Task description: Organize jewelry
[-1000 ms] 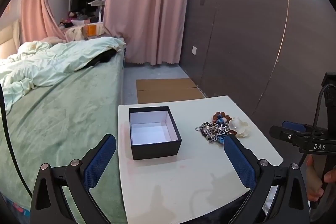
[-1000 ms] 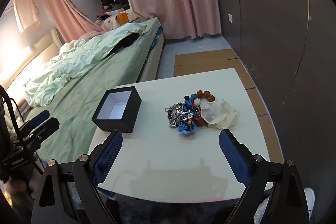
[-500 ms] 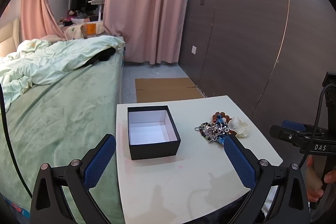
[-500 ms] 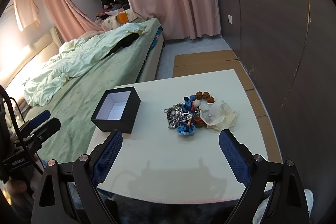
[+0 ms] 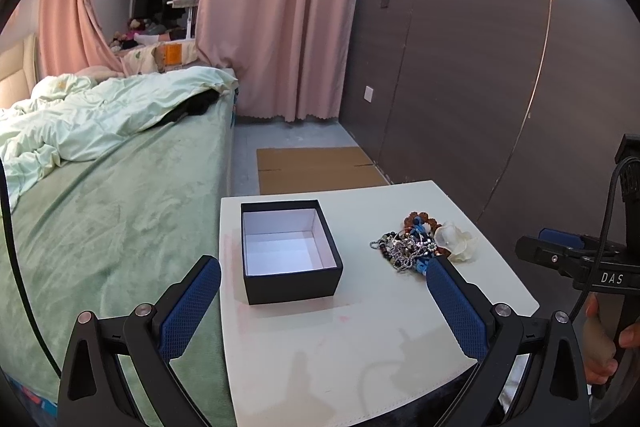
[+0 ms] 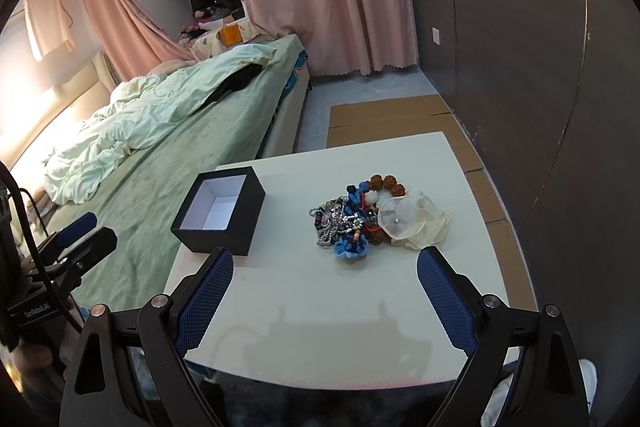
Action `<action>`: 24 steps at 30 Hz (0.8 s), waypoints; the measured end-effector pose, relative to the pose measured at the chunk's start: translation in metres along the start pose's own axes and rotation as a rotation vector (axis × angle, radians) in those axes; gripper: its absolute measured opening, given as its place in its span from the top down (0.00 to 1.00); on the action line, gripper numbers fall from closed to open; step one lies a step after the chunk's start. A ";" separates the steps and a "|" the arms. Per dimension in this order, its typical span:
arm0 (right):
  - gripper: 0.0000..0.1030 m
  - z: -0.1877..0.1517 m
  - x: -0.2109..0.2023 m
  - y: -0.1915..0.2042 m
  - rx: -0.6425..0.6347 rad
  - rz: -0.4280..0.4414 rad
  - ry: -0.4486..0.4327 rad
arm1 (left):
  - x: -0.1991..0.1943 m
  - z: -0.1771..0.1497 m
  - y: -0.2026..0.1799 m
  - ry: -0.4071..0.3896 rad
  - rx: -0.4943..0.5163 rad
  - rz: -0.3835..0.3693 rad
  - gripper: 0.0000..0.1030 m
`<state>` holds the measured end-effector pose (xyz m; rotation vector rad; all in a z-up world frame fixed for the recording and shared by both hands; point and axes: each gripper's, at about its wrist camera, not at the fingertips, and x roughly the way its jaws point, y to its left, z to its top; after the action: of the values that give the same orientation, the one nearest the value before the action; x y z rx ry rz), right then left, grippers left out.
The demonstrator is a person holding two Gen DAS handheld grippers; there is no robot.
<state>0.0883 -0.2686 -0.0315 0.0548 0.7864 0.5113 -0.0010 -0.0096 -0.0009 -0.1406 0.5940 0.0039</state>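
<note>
white table [image 6: 400,291] bears black box [image 6: 224,223] and jewelry pile [image 6: 368,219].

Both grippers [image 5: 320,303] [image 6: 322,291] apparently wide open

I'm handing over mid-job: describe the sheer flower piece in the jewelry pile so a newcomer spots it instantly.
Start at the white square table beside the green bed; right of the open black box with white lining lies a tangled jewelry pile. On the pile's right edge sits the translucent cream fabric flower, the only pale, soft, petalled piece, with a small bead at its centre.

Dim, even room light; warm glow far left; fisheye-bent, dark edges.
</note>
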 end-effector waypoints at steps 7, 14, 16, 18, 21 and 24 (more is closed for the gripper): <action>0.09 0.000 0.003 -0.003 -0.001 -0.003 0.001 | 0.000 0.000 0.000 0.000 0.001 -0.002 0.01; 0.09 0.000 0.002 -0.002 0.001 -0.003 0.002 | 0.001 0.000 -0.001 0.000 0.002 -0.001 0.01; 0.09 0.000 0.002 -0.002 0.001 -0.002 0.002 | 0.001 -0.001 -0.001 0.001 0.002 -0.002 0.01; 0.09 0.000 0.002 -0.002 0.000 -0.002 0.002 | 0.001 -0.001 -0.001 0.000 0.002 -0.002 0.01; 0.09 0.000 0.002 -0.002 0.001 -0.002 0.002 | 0.001 -0.001 -0.001 0.000 0.003 -0.002 0.01; 0.09 0.000 0.002 -0.002 0.001 -0.003 0.002 | 0.001 0.000 0.000 0.000 0.002 -0.002 0.01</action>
<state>0.0903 -0.2691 -0.0335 0.0537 0.7887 0.5082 -0.0003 -0.0101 -0.0018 -0.1394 0.5939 0.0011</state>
